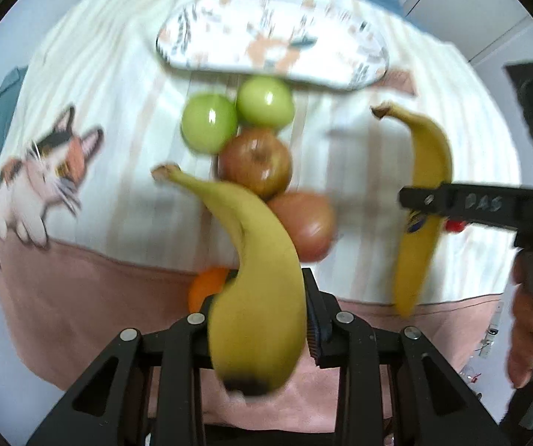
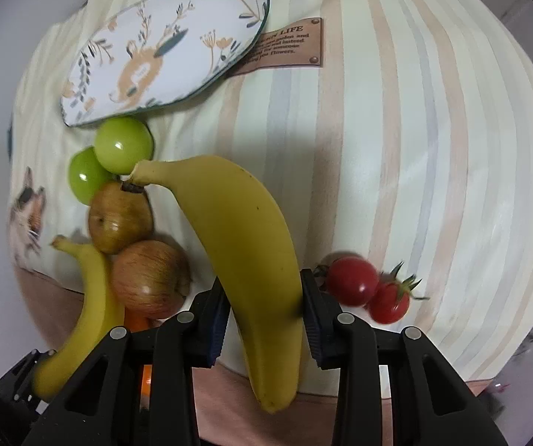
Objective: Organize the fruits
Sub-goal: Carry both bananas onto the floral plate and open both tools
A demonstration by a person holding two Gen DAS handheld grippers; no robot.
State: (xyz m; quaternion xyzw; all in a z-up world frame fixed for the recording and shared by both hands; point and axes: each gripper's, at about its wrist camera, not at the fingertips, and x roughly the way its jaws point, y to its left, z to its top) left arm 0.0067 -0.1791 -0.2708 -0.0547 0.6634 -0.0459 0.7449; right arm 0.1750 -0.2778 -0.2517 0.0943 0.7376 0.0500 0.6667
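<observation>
Apples (image 2: pixel 121 219) & tomatoes (image 2: pixel 352 284) flank right-held banana (image 2: pixel 244 245).

Both grippers point steeply downward. The left gripper (image 1: pixel 257 319) has its black fingers closed on a yellow banana (image 1: pixel 255 271). The right gripper (image 2: pixel 264 319) clamps a second yellow banana (image 2: pixel 244 245), a hand (image 1: pixel 530 334) gripping its handle.

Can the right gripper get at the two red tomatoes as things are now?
Probably not yet. The right gripper is shut on a banana, so its jaws are full. The tomatoes lie uncovered on the striped cloth just beside it.
</observation>
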